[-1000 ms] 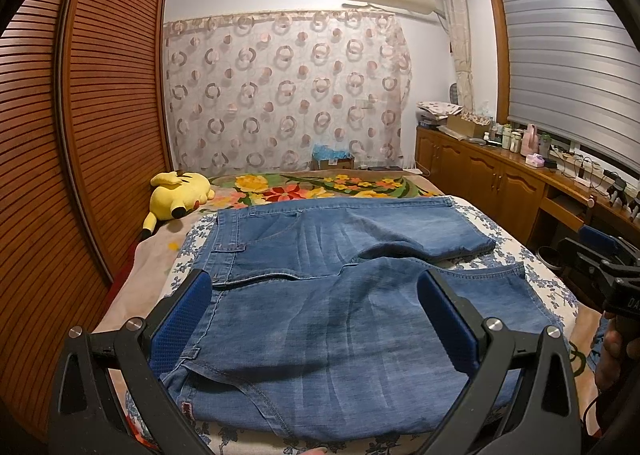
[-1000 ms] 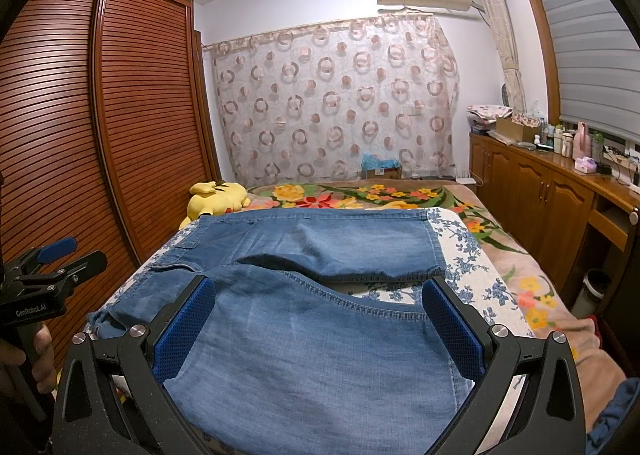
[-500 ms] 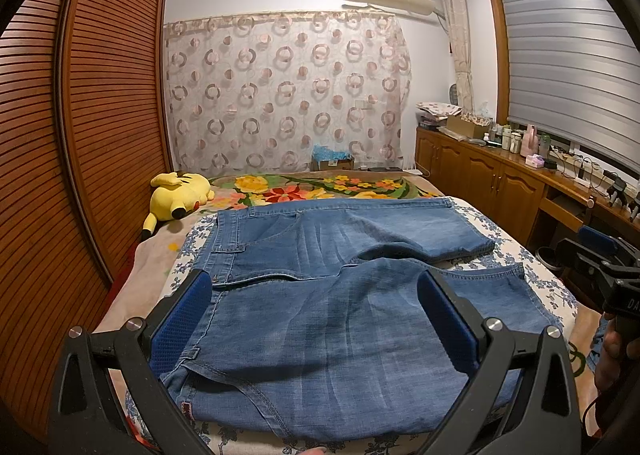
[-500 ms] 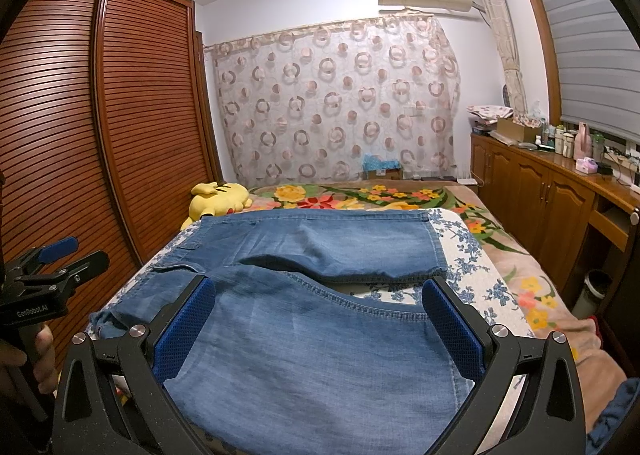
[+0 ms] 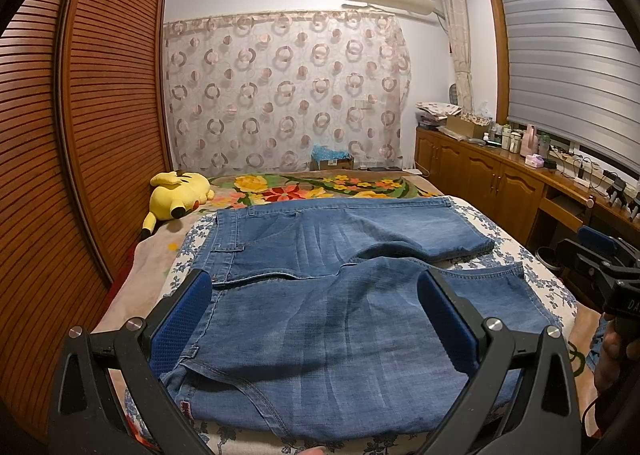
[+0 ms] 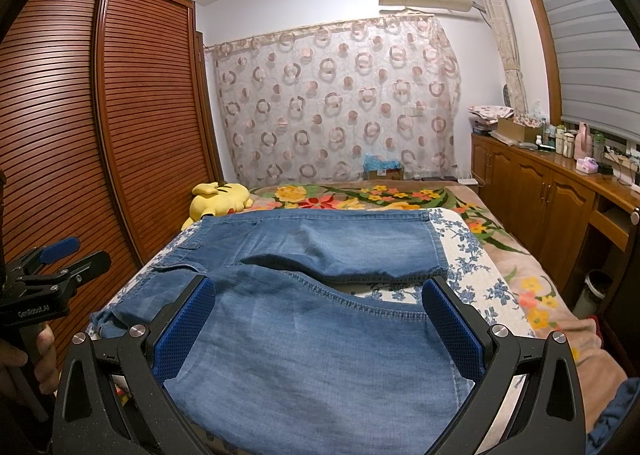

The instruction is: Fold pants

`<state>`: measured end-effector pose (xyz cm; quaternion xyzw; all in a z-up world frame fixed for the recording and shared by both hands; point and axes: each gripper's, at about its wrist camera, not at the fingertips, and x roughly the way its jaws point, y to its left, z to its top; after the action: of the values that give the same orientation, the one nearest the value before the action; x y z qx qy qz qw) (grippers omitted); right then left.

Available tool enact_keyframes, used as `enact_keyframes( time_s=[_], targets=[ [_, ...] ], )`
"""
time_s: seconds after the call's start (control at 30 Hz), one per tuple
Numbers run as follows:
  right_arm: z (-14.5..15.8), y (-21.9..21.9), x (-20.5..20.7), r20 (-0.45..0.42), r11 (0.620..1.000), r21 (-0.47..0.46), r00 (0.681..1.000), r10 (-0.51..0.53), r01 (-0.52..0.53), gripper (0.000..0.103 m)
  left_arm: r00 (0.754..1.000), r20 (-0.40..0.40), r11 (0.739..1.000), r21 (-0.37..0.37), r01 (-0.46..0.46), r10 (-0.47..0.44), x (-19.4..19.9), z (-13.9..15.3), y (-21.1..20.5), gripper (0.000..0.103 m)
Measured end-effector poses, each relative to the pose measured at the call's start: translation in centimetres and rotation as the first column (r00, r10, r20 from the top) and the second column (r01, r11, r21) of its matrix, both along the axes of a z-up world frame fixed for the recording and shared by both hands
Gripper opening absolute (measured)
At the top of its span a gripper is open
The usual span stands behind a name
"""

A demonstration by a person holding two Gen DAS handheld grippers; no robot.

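Note:
Blue denim pants (image 5: 328, 319) lie flat on the bed, waistband to the left, two short legs pointing right, near leg toward me. They also show in the right wrist view (image 6: 312, 339). My left gripper (image 5: 314, 287) is open and empty, hovering above the waist end of the near leg. My right gripper (image 6: 318, 295) is open and empty above the near leg's hem end. Each gripper shows at the edge of the other's view: the right one (image 5: 600, 267) and the left one (image 6: 48, 271).
A yellow plush toy (image 5: 178, 195) lies at the bed's far left. A slatted wooden wardrobe (image 5: 60, 175) runs along the left. Wooden cabinets (image 5: 500, 179) with bottles stand on the right. A floral blanket (image 5: 320, 187) and a patterned curtain are behind.

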<state>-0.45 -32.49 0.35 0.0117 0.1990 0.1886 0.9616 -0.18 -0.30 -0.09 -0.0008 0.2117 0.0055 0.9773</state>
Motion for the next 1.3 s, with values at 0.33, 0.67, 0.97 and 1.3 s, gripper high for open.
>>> enact_keyframes(
  time_s=[0.33,0.67,0.97,1.3],
  targets=[
    [-0.3,-0.1,0.3,-0.01,1.0,-0.006,1.0,0.016,-0.016,0.103,1.0,-0.03,1.0,-0.006,-0.008,0.008,0.2,0.9,-1.0,0.103],
    [-1.7,-1.4,2.1,-0.064,0.999,-0.045,0.998,-0.003,0.0,0.103,0.994,-0.088,0.997,-0.012,-0.071,0.069,1.8,-2.3,2.5,0.103],
    [-2.1,-1.9,2.6,-0.118,0.994,-0.11,0.992,-0.04,0.027,0.103,0.981,-0.152,0.993,0.0,-0.12,0.118,2.2,-4.7,5.6,0.103],
    [-2.6,-0.8,2.2,-0.184,0.987,-0.16,0.982,-0.043,0.013,0.103,0.965,-0.215,0.986,-0.04,-0.164,0.152,1.0,-7.8,10.5,0.103]
  ],
)
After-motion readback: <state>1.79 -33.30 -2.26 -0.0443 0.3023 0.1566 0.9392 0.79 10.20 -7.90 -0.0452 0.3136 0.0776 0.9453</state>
